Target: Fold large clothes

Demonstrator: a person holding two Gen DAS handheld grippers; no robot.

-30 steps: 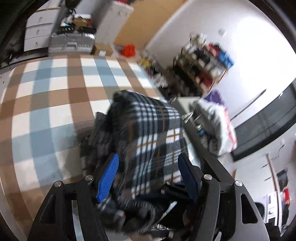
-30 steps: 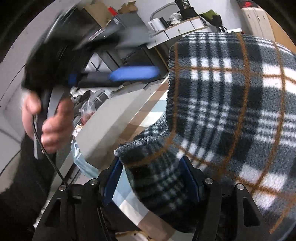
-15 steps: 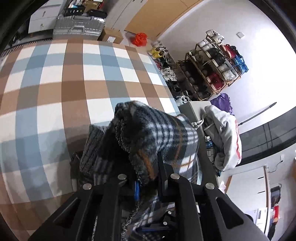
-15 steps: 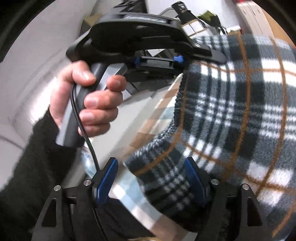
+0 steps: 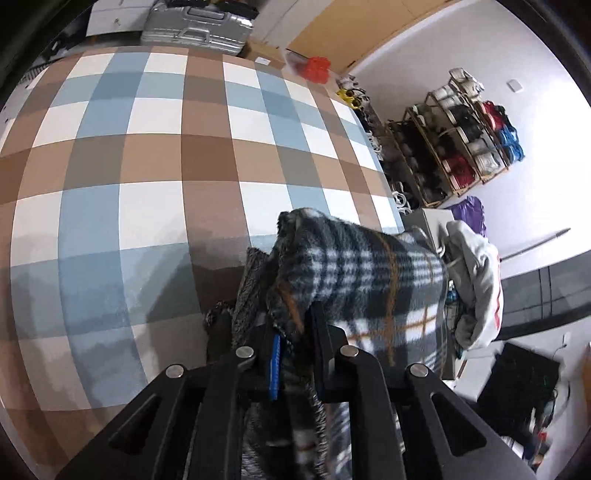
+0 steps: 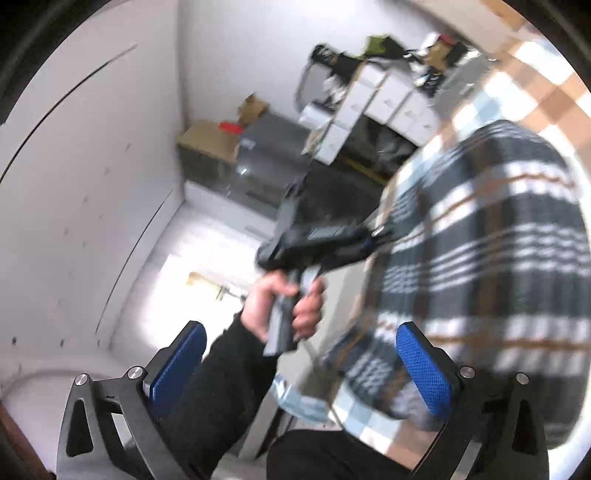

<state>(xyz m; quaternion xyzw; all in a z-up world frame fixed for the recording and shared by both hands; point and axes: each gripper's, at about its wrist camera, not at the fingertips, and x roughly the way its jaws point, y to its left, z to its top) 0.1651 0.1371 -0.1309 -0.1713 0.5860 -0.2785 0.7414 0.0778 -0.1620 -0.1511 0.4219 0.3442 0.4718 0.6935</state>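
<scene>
Left gripper [image 5: 293, 345]: clenched on a bunched edge of the plaid fleece [image 5: 369, 269], which you hold up above the checked bedcover [image 5: 147, 166].
Right gripper [image 6: 301, 363]: jaws wide apart, gripping nothing; fleece beside its right pad.
Step, as judged: gathering the garment before spreading it. Next move calls for your free gripper to pinch a second edge.
Right view only: your hand [image 6: 286, 308] on the left gripper's handle. Left view only: shoe rack [image 5: 454, 144] beyond the bedcover.

Garment [image 5: 369, 273] over checked cloth [image 5: 147, 166] (suitcase [image 5: 195, 26] behind, shelves [image 5: 461, 136] right).
</scene>
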